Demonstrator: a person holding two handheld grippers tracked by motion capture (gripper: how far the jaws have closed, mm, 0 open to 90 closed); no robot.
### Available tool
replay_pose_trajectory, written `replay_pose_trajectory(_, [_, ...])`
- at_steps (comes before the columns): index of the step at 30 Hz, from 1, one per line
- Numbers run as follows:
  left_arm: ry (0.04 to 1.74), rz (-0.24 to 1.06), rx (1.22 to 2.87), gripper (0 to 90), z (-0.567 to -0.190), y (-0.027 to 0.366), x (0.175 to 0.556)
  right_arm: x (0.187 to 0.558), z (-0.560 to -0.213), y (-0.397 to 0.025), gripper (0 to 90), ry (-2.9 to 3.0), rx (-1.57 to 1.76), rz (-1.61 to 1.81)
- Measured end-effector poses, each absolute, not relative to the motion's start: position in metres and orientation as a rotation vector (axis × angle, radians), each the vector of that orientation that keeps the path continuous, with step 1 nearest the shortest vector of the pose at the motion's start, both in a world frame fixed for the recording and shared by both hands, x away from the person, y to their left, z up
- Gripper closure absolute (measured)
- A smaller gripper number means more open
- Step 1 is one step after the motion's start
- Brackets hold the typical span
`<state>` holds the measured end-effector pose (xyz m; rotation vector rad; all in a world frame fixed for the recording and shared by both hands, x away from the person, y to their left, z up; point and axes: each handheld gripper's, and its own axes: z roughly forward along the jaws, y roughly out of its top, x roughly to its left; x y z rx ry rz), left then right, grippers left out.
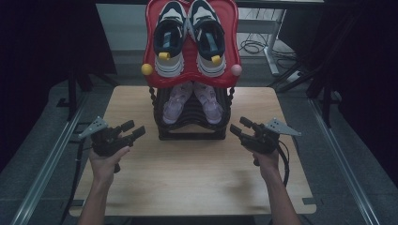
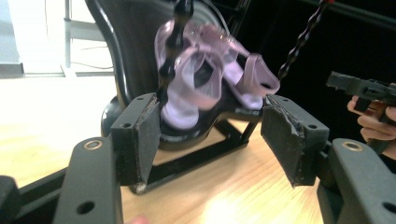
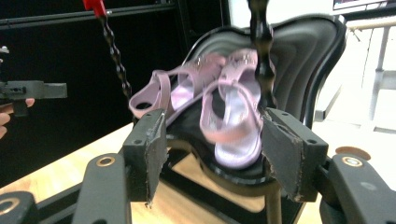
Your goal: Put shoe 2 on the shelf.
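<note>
Pink sandals [image 1: 192, 101] are sitting paired on the lower black shelf of the rack [image 1: 162, 129]; sneakers [image 1: 190, 40] are lying on its red top tray [image 1: 150, 28]. Left gripper [image 1: 133, 131] and right gripper [image 1: 240, 127] are both gaping wide, holding nothing, flanking the rack.

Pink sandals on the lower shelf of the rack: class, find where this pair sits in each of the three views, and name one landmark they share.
High view: the pink sandals lie at centre, under the red shelf.
Left gripper view: upper centre, framed between the open jaws.
Right gripper view: centre, again between the open jaws.
Shared landmark: the black lower shelf beneath them.
</note>
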<state>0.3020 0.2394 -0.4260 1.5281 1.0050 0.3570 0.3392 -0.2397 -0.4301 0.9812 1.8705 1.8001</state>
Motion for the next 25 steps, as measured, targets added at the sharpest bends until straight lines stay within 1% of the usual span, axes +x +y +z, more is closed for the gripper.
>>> replay_pose_trajectory(5, [1.02, 0.349, 1.561, 37.5, -0.442, 0.236, 0.3, 0.338, -0.448, -0.242, 40.6, 1.869, 1.035, 1.804])
replay_pose_trajectory(12, [1.052, 0.339, 1.62, 37.4, -0.462, 0.234, 0.3, 0.338, -0.473, -0.24, 40.9, 1.922, 1.123, 1.725])
replay_pose_trajectory(15, [1.052, 0.344, 1.628, 37.4, -0.463, 0.234, 0.299, 0.338, -0.474, -0.238, 40.8, 1.952, 1.116, 1.68])
replay_pose_trajectory(25, [1.072, 0.335, 1.608, 37.1, -0.465, 0.239, 0.296, 0.338, -0.473, -0.24, 40.8, 1.93, 1.114, 1.709])
